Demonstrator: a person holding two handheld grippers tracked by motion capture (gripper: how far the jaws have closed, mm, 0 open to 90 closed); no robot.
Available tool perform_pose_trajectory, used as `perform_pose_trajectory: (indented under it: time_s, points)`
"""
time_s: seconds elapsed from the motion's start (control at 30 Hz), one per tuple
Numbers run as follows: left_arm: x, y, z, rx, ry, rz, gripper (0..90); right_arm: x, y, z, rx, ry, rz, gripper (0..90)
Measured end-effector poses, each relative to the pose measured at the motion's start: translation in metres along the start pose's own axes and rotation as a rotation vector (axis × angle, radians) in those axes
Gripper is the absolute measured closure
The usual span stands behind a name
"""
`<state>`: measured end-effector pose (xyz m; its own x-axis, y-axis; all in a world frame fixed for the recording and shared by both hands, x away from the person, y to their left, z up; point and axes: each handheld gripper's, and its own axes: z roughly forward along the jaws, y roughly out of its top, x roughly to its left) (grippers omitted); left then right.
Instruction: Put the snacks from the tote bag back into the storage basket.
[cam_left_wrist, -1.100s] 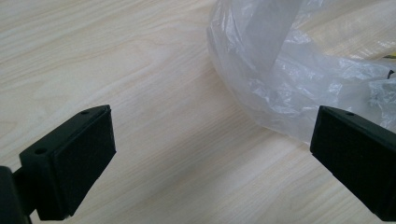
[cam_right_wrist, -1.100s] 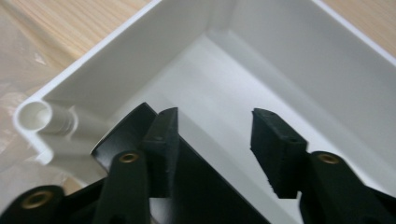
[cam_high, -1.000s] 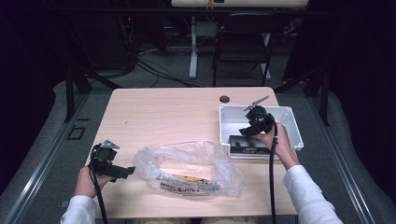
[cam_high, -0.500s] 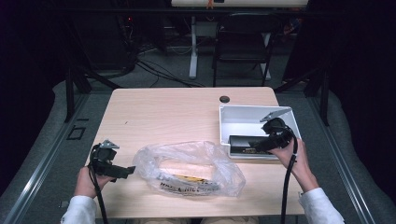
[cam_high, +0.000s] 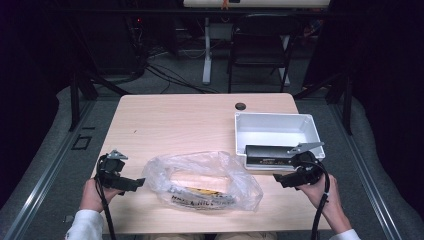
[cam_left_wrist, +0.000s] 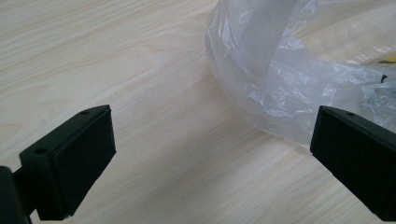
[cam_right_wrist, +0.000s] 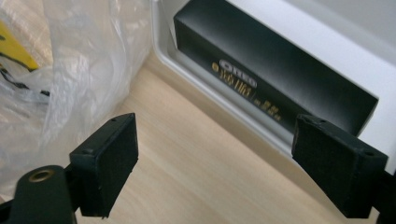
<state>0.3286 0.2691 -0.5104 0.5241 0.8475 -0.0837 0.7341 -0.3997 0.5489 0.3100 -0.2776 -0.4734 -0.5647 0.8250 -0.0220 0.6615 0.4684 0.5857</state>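
From above, I see the black box (cam_high: 267, 155) lying in the white tray (cam_high: 310, 126), so I judge placing done; next comes the plastic bag (cam_high: 200, 180). My left gripper (cam_left_wrist: 210, 158) sits spread beside the bag. My right gripper (cam_right_wrist: 224, 163) (jaws wide, empty) hangs over the pale wooden table (cam_right_wrist: 187, 186); a dark room surrounds it.

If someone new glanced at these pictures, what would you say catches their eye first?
Probably the crumpled clear plastic bag at the table's near middle, with yellow and black print showing through it. Next, the white tray at the right, with a long black box lying along its near wall. A claw sits at each side of the bag, the left claw and right claw, both open and empty.
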Motion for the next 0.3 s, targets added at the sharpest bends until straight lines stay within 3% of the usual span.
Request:
perform_pose_trajectory:
  time_s: [0.3]
  points:
    - [0.003,0.000,0.001,0.004,0.001,0.004,0.0,0.003,-0.028,0.004,-0.006,-0.017,0.023,10.9]
